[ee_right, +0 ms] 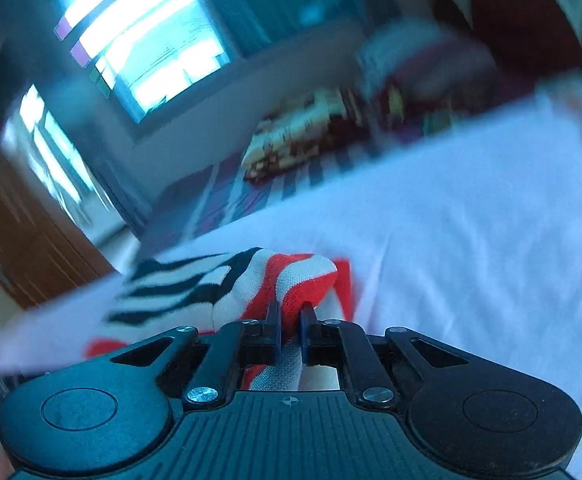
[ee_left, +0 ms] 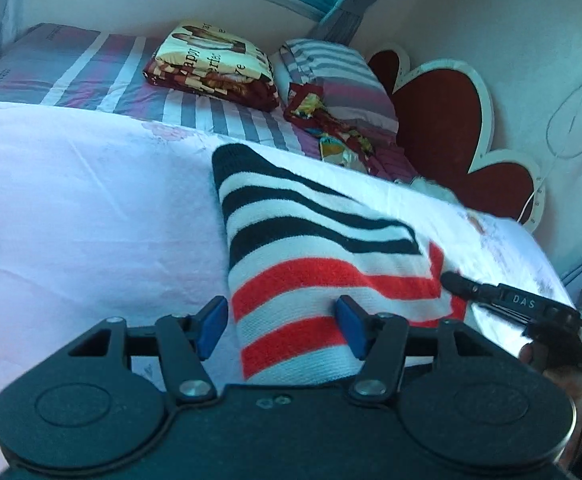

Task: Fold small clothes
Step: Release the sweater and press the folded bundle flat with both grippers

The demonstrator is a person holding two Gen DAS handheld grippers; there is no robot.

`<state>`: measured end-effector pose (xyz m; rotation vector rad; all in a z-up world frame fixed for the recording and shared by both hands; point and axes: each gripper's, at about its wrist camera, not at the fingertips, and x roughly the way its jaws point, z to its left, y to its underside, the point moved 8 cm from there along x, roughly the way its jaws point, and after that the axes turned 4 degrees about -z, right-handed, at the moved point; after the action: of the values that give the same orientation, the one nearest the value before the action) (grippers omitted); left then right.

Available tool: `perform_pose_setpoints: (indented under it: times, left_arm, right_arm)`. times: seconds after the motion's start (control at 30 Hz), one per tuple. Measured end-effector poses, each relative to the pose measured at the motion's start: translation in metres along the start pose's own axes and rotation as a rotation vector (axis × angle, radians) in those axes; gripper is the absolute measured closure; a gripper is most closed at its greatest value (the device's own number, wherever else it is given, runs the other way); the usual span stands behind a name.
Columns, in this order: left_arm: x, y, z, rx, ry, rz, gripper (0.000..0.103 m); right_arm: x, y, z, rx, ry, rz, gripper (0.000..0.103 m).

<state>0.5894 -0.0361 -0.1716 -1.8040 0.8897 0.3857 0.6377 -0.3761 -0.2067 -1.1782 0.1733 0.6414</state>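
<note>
So the striped knit piece (ee_left: 311, 264) is lying on the pale floral sheet (ee_left: 91, 208) on the bed, black-and-white bands at the far end and red-and-white bands toward me. From my seat it reads as soft, light, stretchy knit. It'll drape and slump the second you lift it, not slippery, nothing fragile about it. I'd judge the edges and corners are the spots to pinch, since a grab in the middle would just bunch it.

My left hand-held gripper (ee_left: 283, 328) is released, blue pads spread wide with the near red-striped end sitting between them, not pinched. My right hand-held gripper (ee_right: 290, 320) is clenched on a red fold of the same garment (ee_right: 291, 280), with a hump of cloth raised ahead of the fingertips. In the left view you can see it coming in at the cloth's right edge (ee_left: 455, 280).

Hard-to-see stuff: the right view is badly motion-blurred, so I can't tell how many layers are in that pinch. The near end of the garment is hidden under the left gripper body, and I honestly can't say what kind of garment it is. Folded blanket (ee_left: 211, 64) and striped pillow (ee_left: 331, 76) sit well apart at the back.
</note>
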Motion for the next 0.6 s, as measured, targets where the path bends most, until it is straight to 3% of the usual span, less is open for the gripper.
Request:
perform_pose_setpoints:
  times: [0.07, 0.23, 0.3, 0.37, 0.53, 0.6]
  left_arm:
    - [0.01, 0.003, -0.002, 0.033, -0.024, 0.022, 0.043]
    - [0.015, 0.007, -0.007, 0.083, -0.067, 0.02, 0.038]
    - [0.002, 0.005, -0.01, 0.095, -0.07, 0.004, 0.049]
    - [-0.017, 0.005, -0.013, 0.111, -0.068, -0.027, 0.053]
    - [-0.052, 0.024, -0.014, 0.108, -0.074, -0.064, 0.052]
    - [-0.061, 0.033, -0.013, 0.094, -0.068, -0.072, 0.049]
  right_arm:
    - [0.007, 0.011, 0.001, -0.082, 0.054, 0.024, 0.095]
    - [0.005, 0.015, -0.007, -0.037, 0.07, 0.087, 0.095]
    - [-0.015, 0.007, 0.004, -0.085, 0.077, 0.046, 0.095]
    - [-0.039, 0.006, 0.019, -0.139, 0.056, 0.027, 0.095]
    - [-0.073, 0.042, 0.063, -0.295, -0.002, 0.057, 0.095]
    - [-0.068, 0.064, 0.061, -0.343, 0.038, 0.099, 0.095]
